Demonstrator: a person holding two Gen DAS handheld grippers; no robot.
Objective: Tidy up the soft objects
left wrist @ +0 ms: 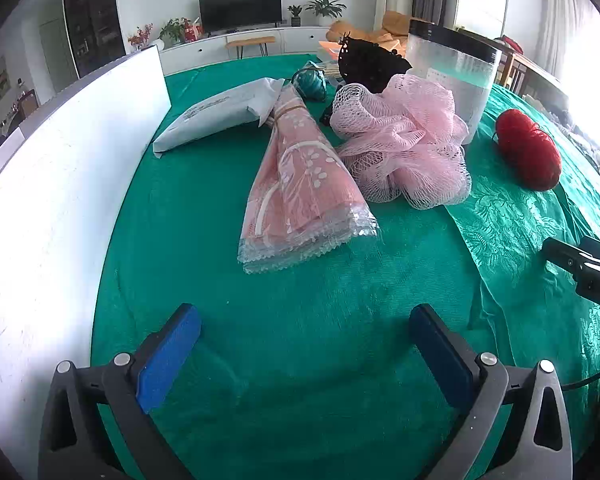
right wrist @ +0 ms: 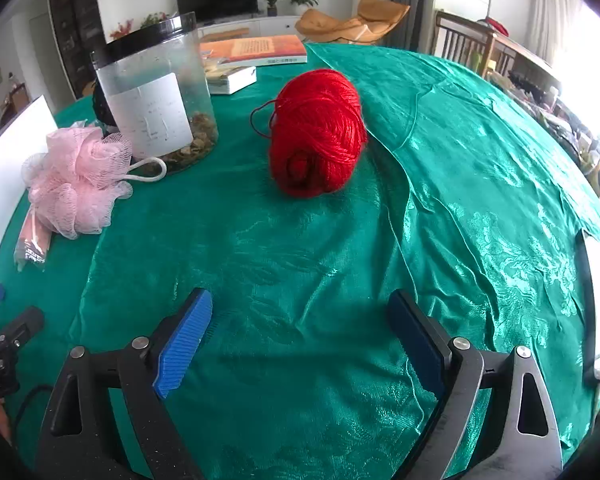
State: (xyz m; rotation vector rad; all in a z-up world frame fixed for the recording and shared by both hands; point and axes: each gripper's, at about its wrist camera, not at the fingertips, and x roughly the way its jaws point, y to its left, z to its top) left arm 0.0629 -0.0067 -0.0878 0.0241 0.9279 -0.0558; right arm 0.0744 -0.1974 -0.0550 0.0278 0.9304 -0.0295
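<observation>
A pink mesh bath pouf (left wrist: 404, 140) lies on the green tablecloth (left wrist: 300, 320), with a pink patterned cloth in clear wrap (left wrist: 300, 184) beside it on the left. A white soft package (left wrist: 216, 114), a teal yarn ball (left wrist: 310, 84) and a black knit item (left wrist: 368, 64) lie behind. A red yarn ball (right wrist: 316, 132) lies ahead of my right gripper (right wrist: 300, 332), which is open and empty. My left gripper (left wrist: 306, 352) is open and empty, short of the pink cloth. The pouf also shows in the right wrist view (right wrist: 76, 180).
A clear plastic jar with a black lid (right wrist: 160, 88) stands behind the pouf. A white board (left wrist: 60, 184) stands along the left. Books (right wrist: 256, 50) lie at the far edge. A white device (right wrist: 598, 304) lies at the right. Chairs stand beyond the table.
</observation>
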